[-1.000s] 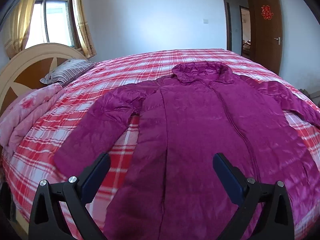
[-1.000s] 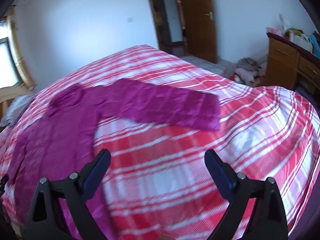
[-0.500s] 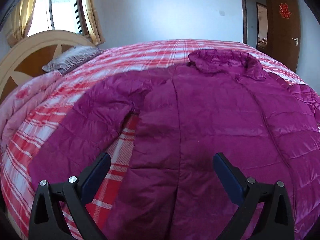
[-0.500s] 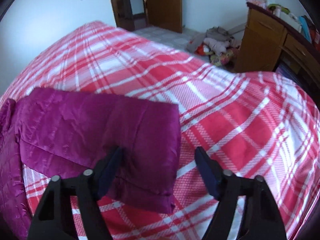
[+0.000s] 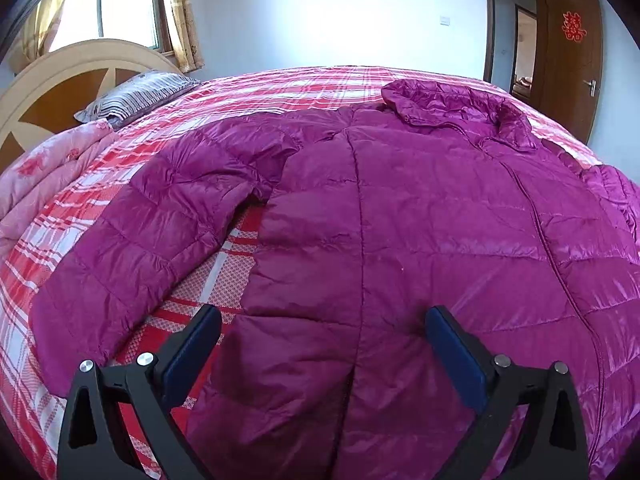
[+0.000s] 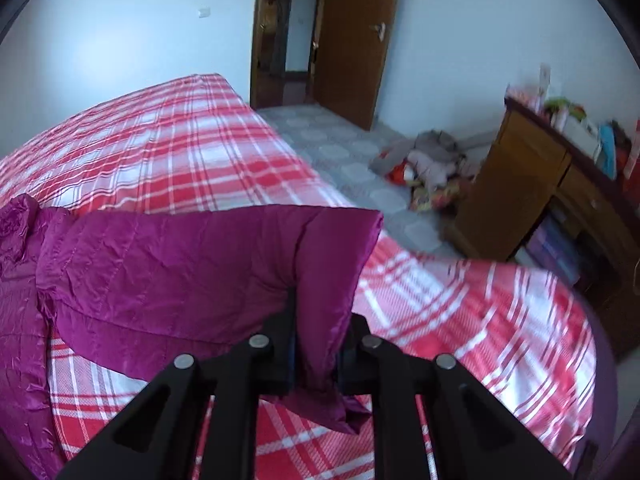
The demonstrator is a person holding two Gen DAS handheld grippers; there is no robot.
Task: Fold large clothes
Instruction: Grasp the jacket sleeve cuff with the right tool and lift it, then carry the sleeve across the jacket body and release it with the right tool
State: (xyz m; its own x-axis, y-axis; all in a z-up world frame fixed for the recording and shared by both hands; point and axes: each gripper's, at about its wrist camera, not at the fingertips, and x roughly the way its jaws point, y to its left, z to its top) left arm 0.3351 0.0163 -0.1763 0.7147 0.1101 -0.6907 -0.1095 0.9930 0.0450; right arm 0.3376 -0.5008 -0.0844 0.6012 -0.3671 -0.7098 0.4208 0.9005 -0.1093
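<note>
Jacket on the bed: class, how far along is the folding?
Done: the purple jacket lies spread flat on the plaid bed. In hand: the right tool is shut on one sleeve near its cuff. Left: no fold shows; the other sleeve lies outstretched, and the left tool hangs open over the hem.

Home bedroom — bed (image 5: 280, 92) with plaid sheet, pillow (image 5: 136, 94), headboard (image 5: 52, 92), curtained window (image 5: 124, 0), wooden door (image 6: 352, 40), dresser (image 6: 520, 184).
</note>
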